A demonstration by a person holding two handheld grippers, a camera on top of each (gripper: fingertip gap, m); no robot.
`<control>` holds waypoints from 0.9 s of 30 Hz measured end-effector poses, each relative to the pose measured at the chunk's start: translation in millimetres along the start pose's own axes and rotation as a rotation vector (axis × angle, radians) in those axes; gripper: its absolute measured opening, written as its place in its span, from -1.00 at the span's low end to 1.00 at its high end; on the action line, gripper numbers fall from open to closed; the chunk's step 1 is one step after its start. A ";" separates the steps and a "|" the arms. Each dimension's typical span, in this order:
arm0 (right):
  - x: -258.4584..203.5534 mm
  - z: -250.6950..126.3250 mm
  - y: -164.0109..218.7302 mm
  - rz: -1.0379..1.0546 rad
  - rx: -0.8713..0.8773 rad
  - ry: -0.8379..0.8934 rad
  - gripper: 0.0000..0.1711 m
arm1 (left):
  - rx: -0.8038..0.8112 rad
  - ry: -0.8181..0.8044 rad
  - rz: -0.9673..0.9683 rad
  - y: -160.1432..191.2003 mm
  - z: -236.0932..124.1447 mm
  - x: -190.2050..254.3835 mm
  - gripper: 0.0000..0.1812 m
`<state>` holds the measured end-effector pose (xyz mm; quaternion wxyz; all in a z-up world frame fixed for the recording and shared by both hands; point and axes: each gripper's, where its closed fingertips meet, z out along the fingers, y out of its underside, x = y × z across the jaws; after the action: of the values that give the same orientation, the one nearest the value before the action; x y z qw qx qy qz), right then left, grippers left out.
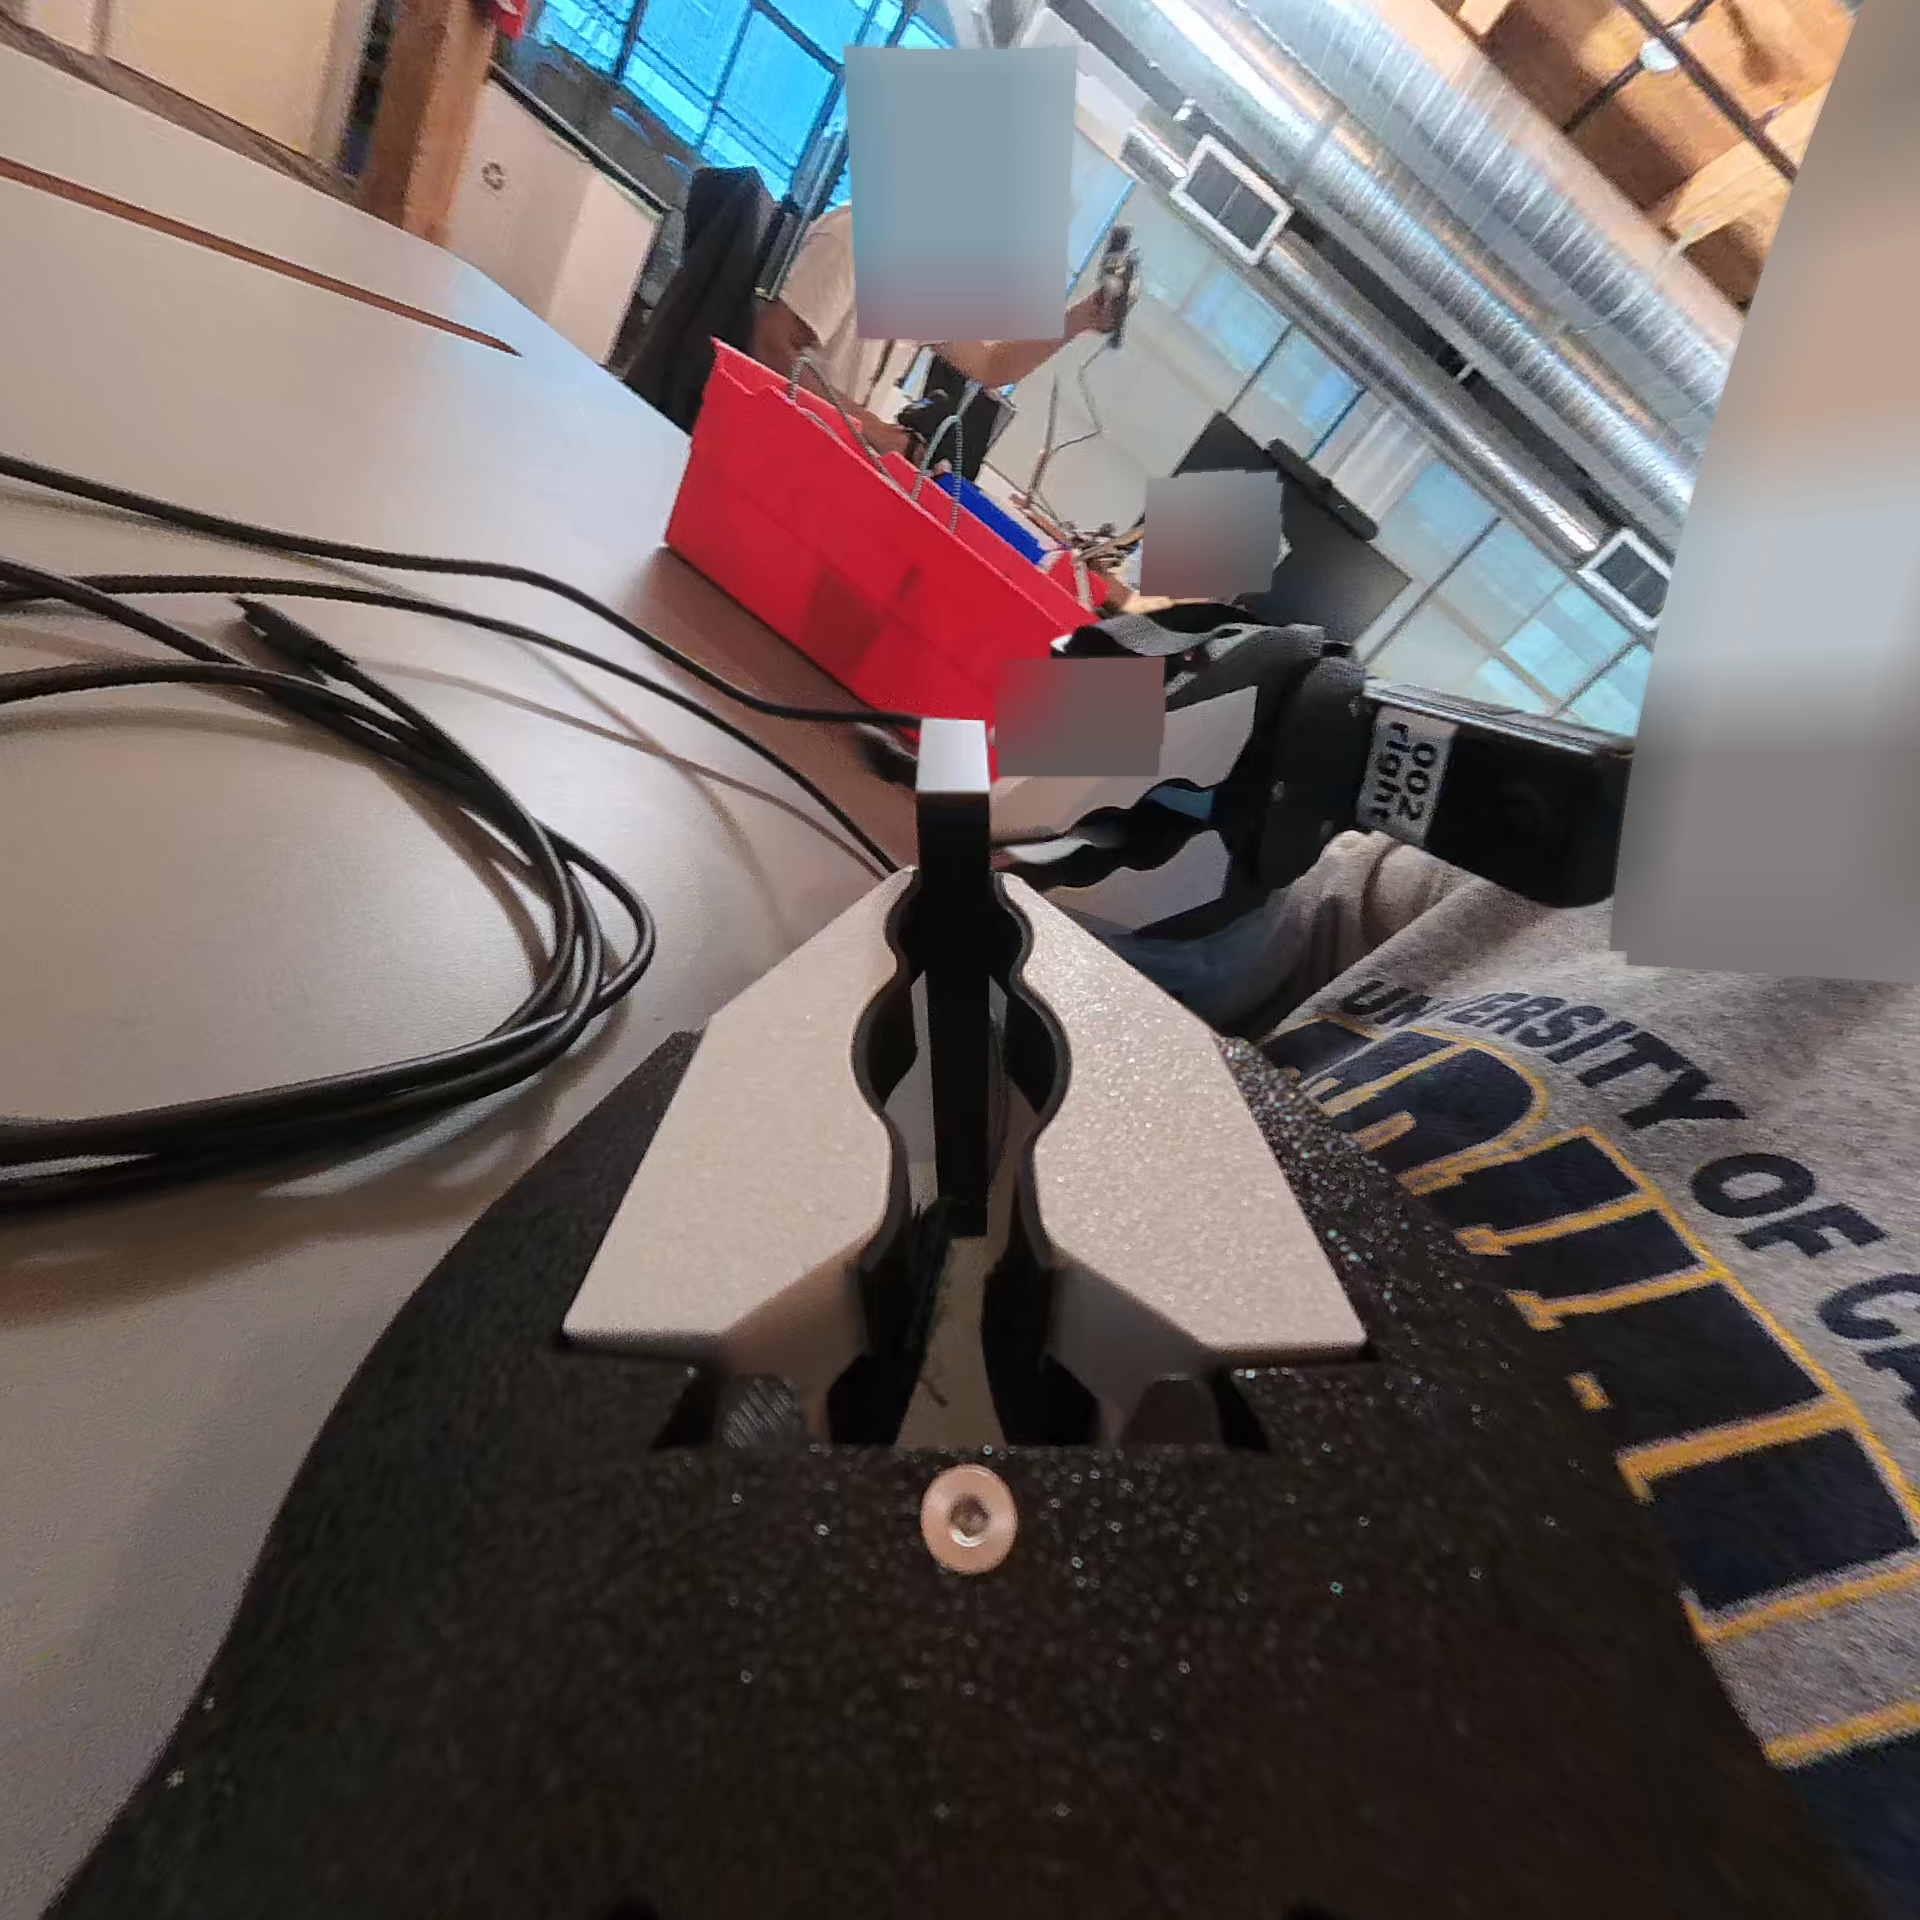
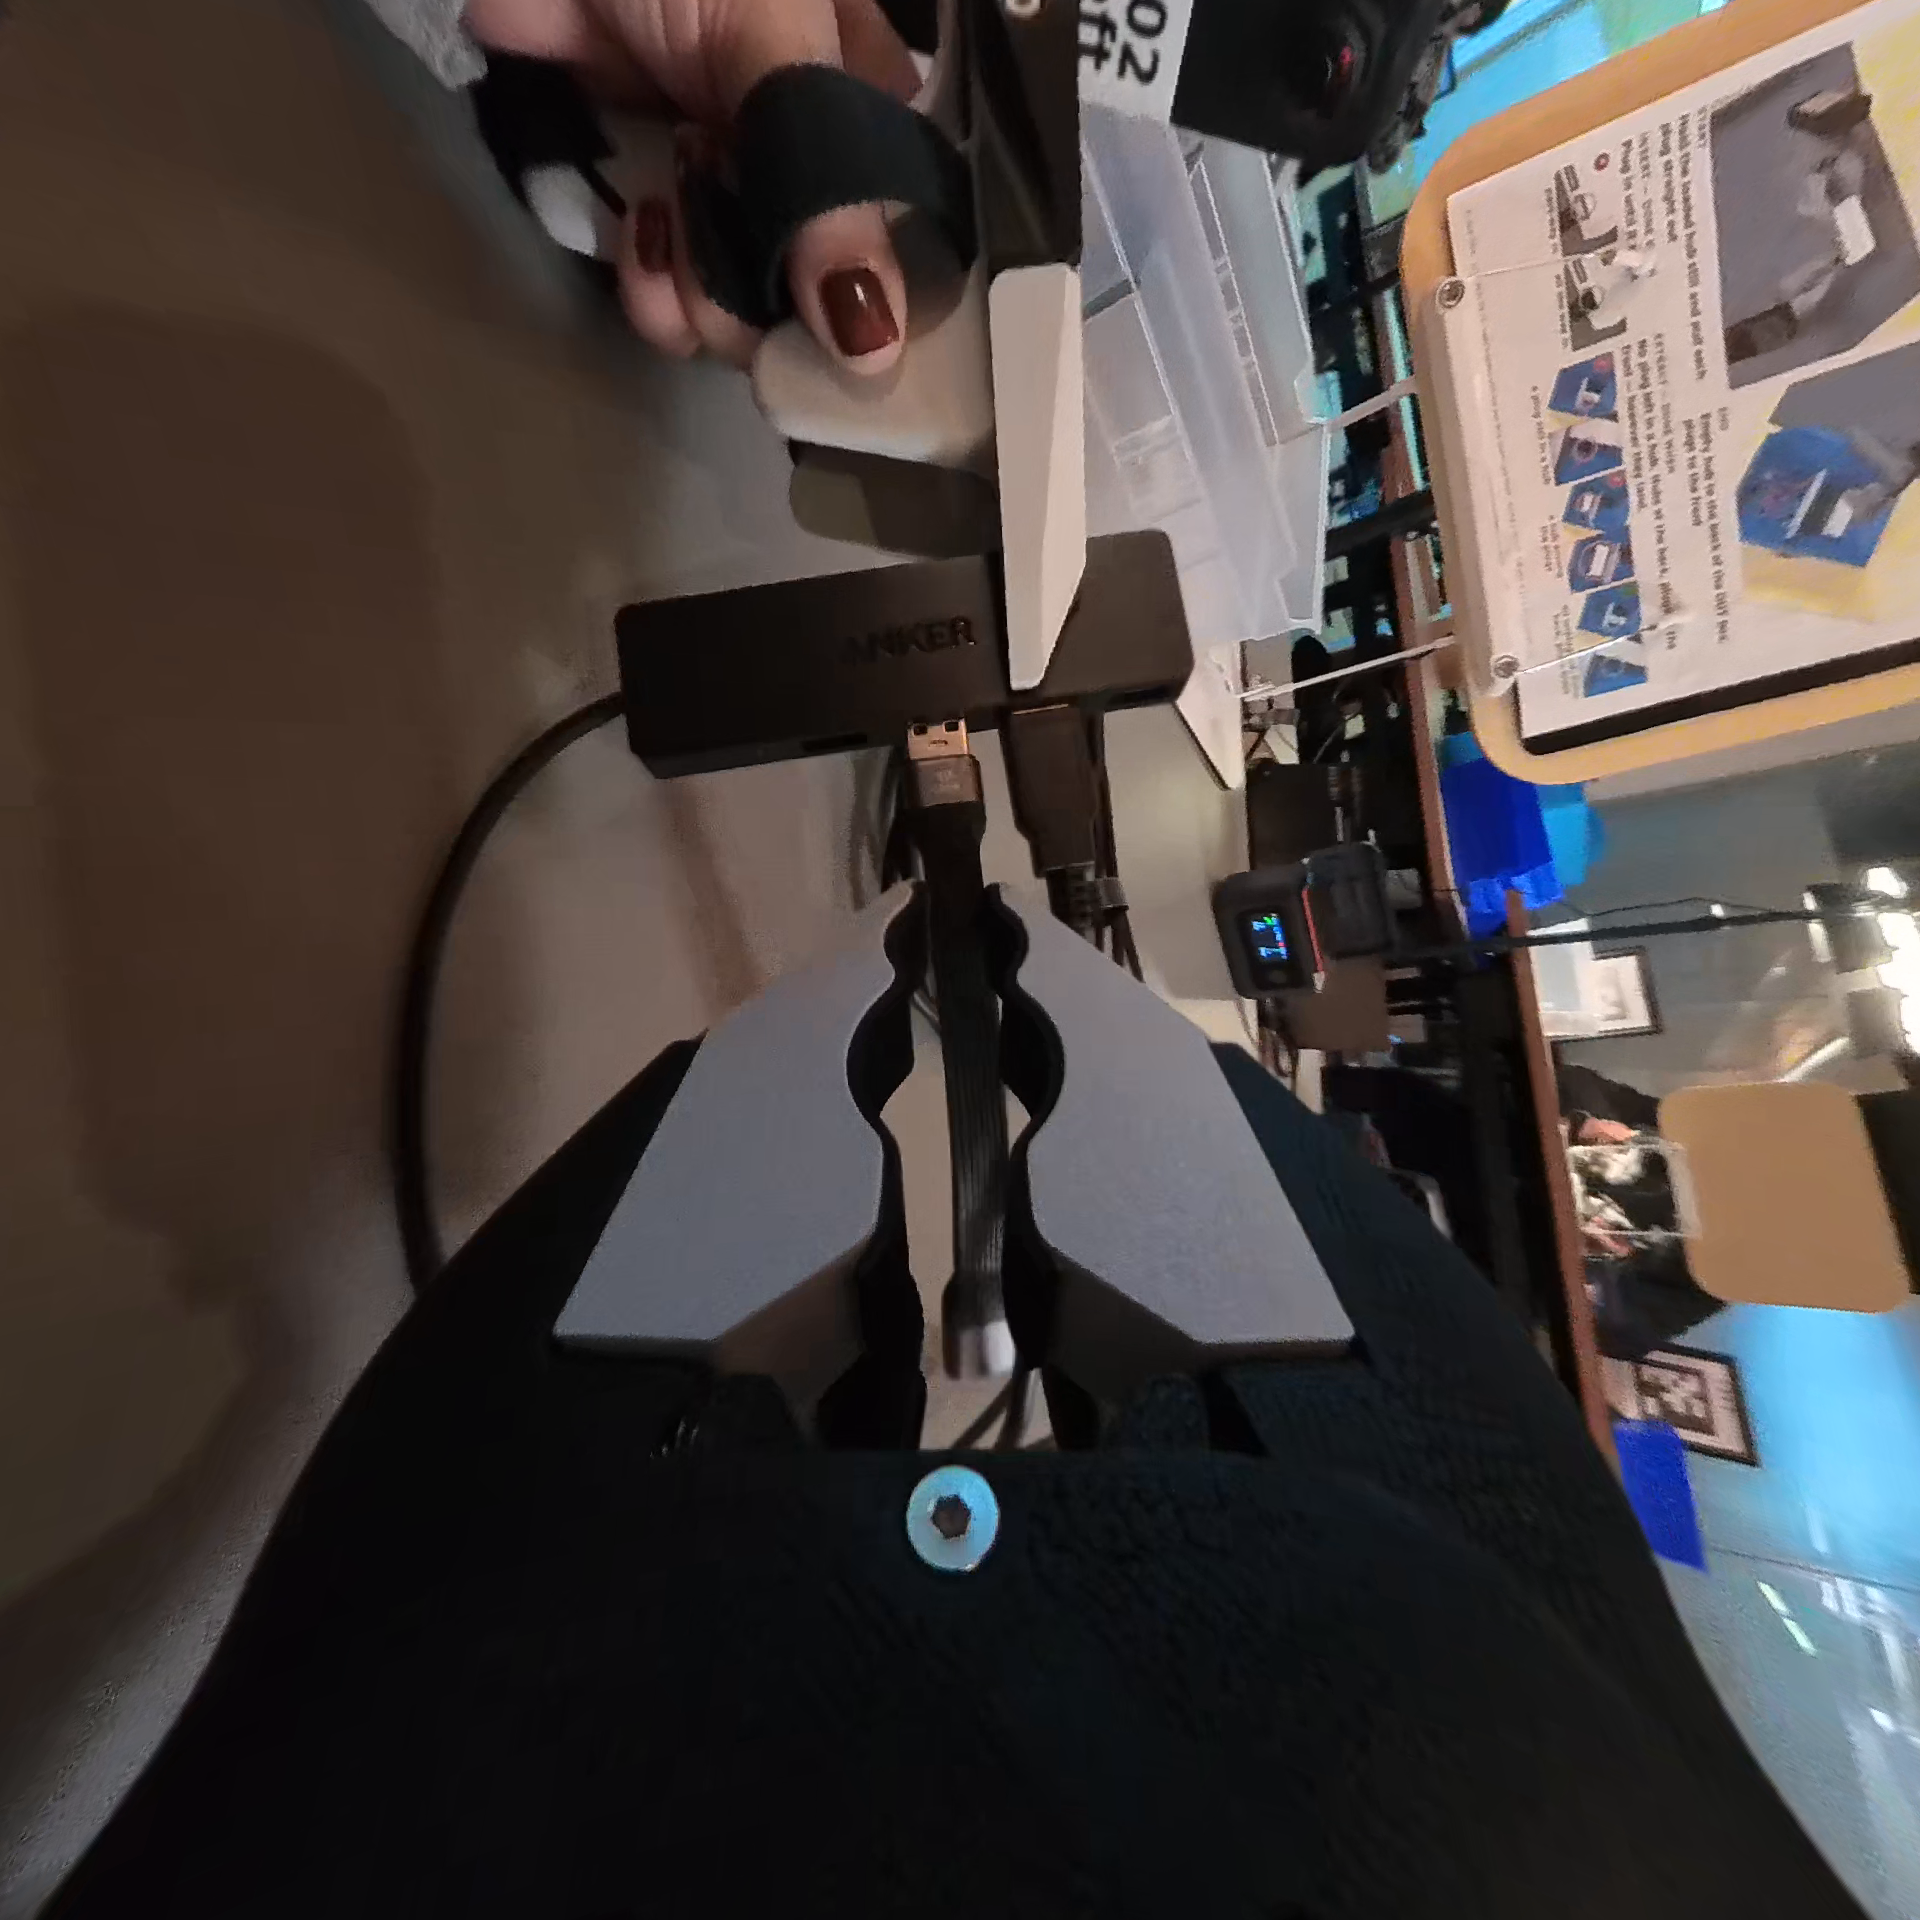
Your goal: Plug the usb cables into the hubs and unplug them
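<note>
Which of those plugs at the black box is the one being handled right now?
Find the black hub clamped by the left hand-held gripper. Two plugs meet its edge; yours is the flat ribbed cable's plug, held by the right hand-held gripper. Unlike the black plug beside it, its metal tip shows.

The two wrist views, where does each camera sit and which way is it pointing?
Left wrist view: on the left gripper, looking along its fingers clamped on the black hub, across table and cables; the right gripper and a grey sweatshirt show.
Right wrist view: on the right gripper, facing the hub's ports, a flat cable between its fingers; a hand on the left gripper shows.
Shared: the hub, both grippers.
</note>
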<state>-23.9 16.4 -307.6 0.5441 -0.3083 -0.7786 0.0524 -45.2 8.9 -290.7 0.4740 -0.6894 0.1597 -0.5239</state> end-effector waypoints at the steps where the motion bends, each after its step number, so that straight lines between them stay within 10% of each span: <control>1: -1.4 1.1 -0.7 0.013 0.004 -0.006 -0.91 | 0.000 -0.016 0.000 0.0 0.0 -2.2 -0.91; 13: -30.9 11.3 -71.0 0.056 0.247 -0.091 -1.00 | -0.150 -0.023 0.078 23.6 35.0 5.3 -0.90; 22: -0.9 -9.5 -25.0 0.344 0.169 -0.068 -0.86 | -0.053 -0.022 0.011 9.2 27.4 -0.3 -0.91; 27: -14.8 -25.6 -13.2 0.624 0.115 -0.340 -0.74 | 0.047 0.000 0.031 -4.6 18.2 4.4 -0.91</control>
<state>-3.8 -8.7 -303.8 0.3808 -0.4870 -0.7222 0.3102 -28.8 16.9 -284.5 0.4980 -0.6755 0.1582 -0.5202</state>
